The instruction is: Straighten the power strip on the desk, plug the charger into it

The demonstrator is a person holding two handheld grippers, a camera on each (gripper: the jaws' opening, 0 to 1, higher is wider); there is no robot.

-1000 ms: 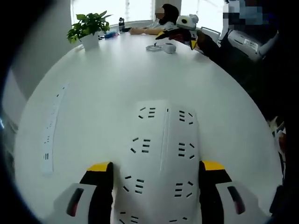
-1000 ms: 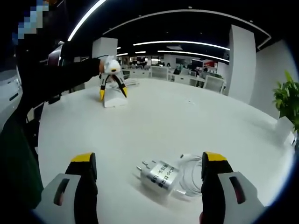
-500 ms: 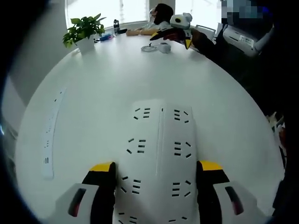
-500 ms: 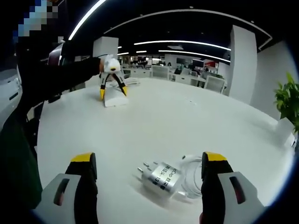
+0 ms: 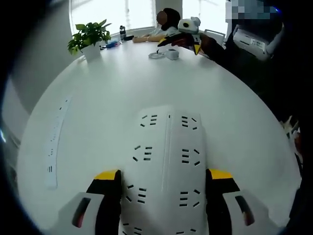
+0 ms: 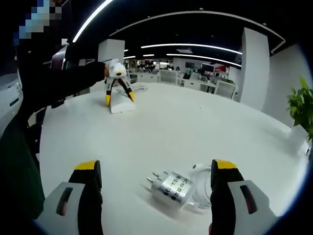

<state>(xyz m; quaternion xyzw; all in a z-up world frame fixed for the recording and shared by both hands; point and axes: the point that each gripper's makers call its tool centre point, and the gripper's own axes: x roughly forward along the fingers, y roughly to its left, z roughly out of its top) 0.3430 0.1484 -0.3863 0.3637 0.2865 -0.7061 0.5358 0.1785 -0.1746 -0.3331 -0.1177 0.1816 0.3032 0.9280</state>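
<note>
White power strip (image 5: 166,166) lies flat on the white desk (image 5: 107,93), running lengthwise between the jaws of the left gripper (image 5: 164,183), whose yellow-tipped jaws sit against its two long sides, pinching it; in the right gripper view the same gripper (image 6: 118,93) stands over the strip (image 6: 120,105) at the far left of the desk (image 6: 195,127). Right gripper (image 6: 156,183) hovers with jaws spread wide, apart from the charger (image 6: 171,186), which lies on its side between them, prongs pointing left, its coiled white cable (image 6: 201,182) just to the right. Far across the desk stand a potted plant (image 5: 89,36) and a second, narrow power strip (image 5: 55,142) at left.
</note>
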